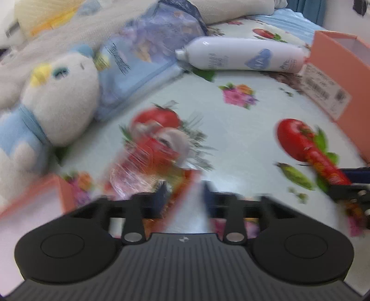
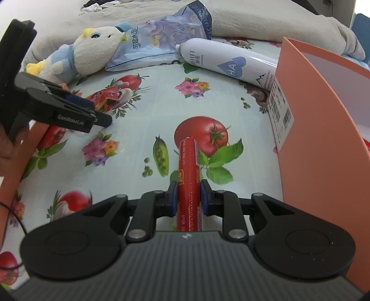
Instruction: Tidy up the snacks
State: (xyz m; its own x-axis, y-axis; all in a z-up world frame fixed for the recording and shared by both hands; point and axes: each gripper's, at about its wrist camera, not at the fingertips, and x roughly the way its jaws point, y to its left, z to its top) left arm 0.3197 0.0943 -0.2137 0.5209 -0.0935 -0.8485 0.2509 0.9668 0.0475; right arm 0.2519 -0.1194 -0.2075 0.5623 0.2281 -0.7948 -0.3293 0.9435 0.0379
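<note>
A red snack packet (image 1: 159, 148) with a crinkly clear wrapper lies on the fruit-print cloth (image 1: 242, 143). Its near end runs between the fingers of my left gripper (image 1: 185, 185), which is shut on it; this view is blurred. In the right wrist view the left gripper (image 2: 99, 113) comes in from the left, with the red snack packet (image 2: 111, 96) at its tips. My right gripper (image 2: 188, 196) is shut on a red sausage stick (image 2: 188, 162) that points away over a printed tomato. The same sausage stick (image 1: 323, 166) shows at the right of the left wrist view.
An orange box (image 2: 312, 115) stands open at the right, and a second orange box (image 1: 46, 196) sits near the left. A plush toy (image 2: 92, 53), a blue tissue pack (image 2: 150, 46) and a lying white spray bottle (image 2: 226, 62) line the back, before a beige blanket (image 2: 266, 20).
</note>
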